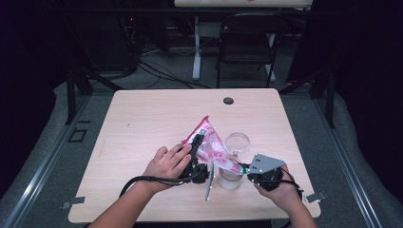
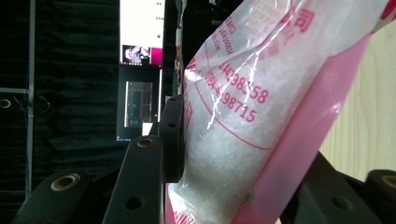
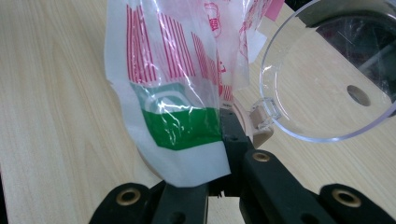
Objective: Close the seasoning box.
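Left gripper (image 1: pixel 197 142) clamps the upper body of the pink bag (image 1: pixel 211 145); right gripper (image 1: pixel 243 168) clamps its lower corner. Both sets of jaws are closed on the film. The bag's long axis slopes down from left gripper to right, with the low end directly above the clear jar (image 1: pixel 230 178), whose hinged lid (image 1: pixel 237 141) stands open. The bag is translucent, printed red and green, and contains white granules.
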{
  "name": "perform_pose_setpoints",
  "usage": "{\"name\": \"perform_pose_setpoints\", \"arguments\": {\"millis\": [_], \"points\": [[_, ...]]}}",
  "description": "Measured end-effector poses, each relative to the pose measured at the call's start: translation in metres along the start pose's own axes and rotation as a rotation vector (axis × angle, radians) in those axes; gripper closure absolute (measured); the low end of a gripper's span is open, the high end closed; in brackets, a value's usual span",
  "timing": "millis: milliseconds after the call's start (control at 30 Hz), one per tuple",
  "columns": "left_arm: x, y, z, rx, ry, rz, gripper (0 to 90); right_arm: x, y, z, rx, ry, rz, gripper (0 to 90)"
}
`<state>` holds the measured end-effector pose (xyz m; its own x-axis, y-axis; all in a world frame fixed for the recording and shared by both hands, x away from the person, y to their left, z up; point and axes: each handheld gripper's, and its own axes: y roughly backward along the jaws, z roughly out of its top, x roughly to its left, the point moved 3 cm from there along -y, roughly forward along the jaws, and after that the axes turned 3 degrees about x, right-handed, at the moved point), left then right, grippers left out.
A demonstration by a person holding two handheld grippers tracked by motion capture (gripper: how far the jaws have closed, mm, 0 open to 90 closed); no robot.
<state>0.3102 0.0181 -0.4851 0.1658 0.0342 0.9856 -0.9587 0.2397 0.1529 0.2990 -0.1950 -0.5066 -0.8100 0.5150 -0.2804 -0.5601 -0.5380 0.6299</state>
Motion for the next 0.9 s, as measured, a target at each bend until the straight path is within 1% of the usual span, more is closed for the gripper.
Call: {"name": "perform_pose_setpoints", "arguments": {"millis": [133,267,300,333,467,500,533,567,600,767,900], "points": [[0.0001,-0.0001,0.0002,-0.001,0.010,-0.005,65.6,0.0000,0.0000,-0.0002,0.000,0.000,0.001,90.0],[0.0010,-0.0001,0.0006,-0.002,0.004,-0.006,65.9,0.0005,-0.0002,-0.0002,-0.001,0.004,0.002,90.0],[0.0015,-0.0002,0.0009,-0.006,-0.004,-0.002,65.9,0.0006,-0.0004,-0.0004,0.001,0.005,0.004,90.0],[0.0010,-0.0008,0.0011,-0.014,-0.002,0.001,66.0,0.0008,-0.0008,-0.0007,0.002,0.005,0.007,90.0],[0.0009,-0.0008,0.0013,-0.006,-0.004,-0.005,66.1,0.0010,-0.0019,-0.0015,0.010,0.012,0.010,90.0],[0.0009,-0.0012,0.0013,-0.013,-0.003,-0.002,66.1,0.0011,-0.0020,-0.0015,0.010,0.014,0.011,90.0],[0.0010,-0.0006,0.0013,-0.002,0.003,-0.013,66.2,0.0012,-0.0020,-0.0015,0.010,0.015,0.013,90.0],[0.0018,-0.0006,0.0015,-0.004,-0.002,-0.007,66.2,0.0015,-0.0020,-0.0016,0.010,0.014,0.016,90.0],[0.0013,-0.0006,0.0015,-0.001,0.001,-0.013,66.2,0.0015,-0.0019,-0.0017,0.011,0.017,0.016,90.0],[0.0030,-0.0004,0.0029,-0.006,-0.009,-0.006,66.5,0.0020,-0.0025,-0.0025,0.015,0.024,0.019,90.0],[0.0027,-0.0006,0.0033,-0.005,-0.001,-0.010,66.8,0.0017,-0.0017,-0.0028,0.018,0.028,0.021,90.0]]}}
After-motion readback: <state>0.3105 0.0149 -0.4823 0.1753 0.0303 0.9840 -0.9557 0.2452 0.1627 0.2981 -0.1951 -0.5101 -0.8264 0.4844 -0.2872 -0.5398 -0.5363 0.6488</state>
